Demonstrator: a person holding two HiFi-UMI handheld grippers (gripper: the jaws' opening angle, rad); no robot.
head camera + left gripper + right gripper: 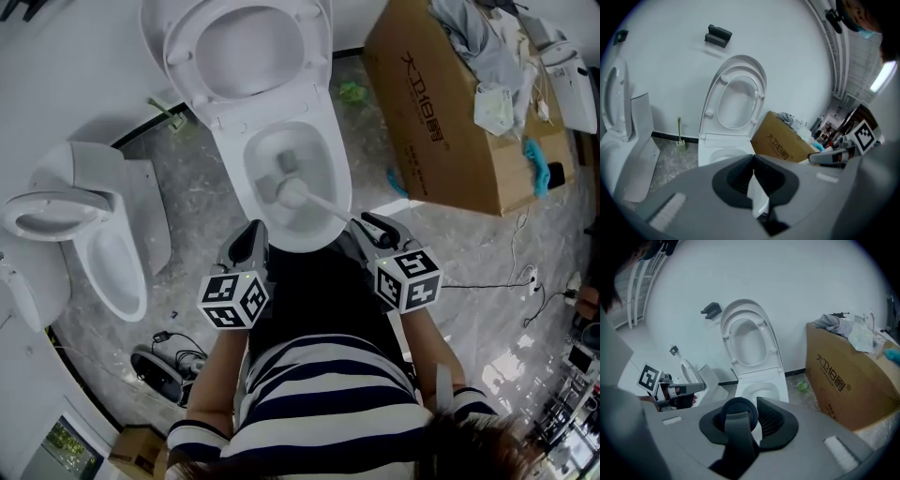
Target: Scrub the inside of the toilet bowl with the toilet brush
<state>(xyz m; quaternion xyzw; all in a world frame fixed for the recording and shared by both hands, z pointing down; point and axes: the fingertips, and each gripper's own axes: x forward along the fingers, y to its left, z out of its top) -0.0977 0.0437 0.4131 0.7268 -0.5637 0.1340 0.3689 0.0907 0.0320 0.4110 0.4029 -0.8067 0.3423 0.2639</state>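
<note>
Our right gripper (362, 224) clamps the toilet brush (293, 192), head inside the toilet bowl (340, 171) toward its front edge. Our left gripper (254, 230) sits closed, empty. We judge scrubbing underway, unfinished.

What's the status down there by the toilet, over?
Left gripper shut, idle. Right gripper shut on toilet brush, head down in toilet bowl. Seat up, nothing blocking.
</note>
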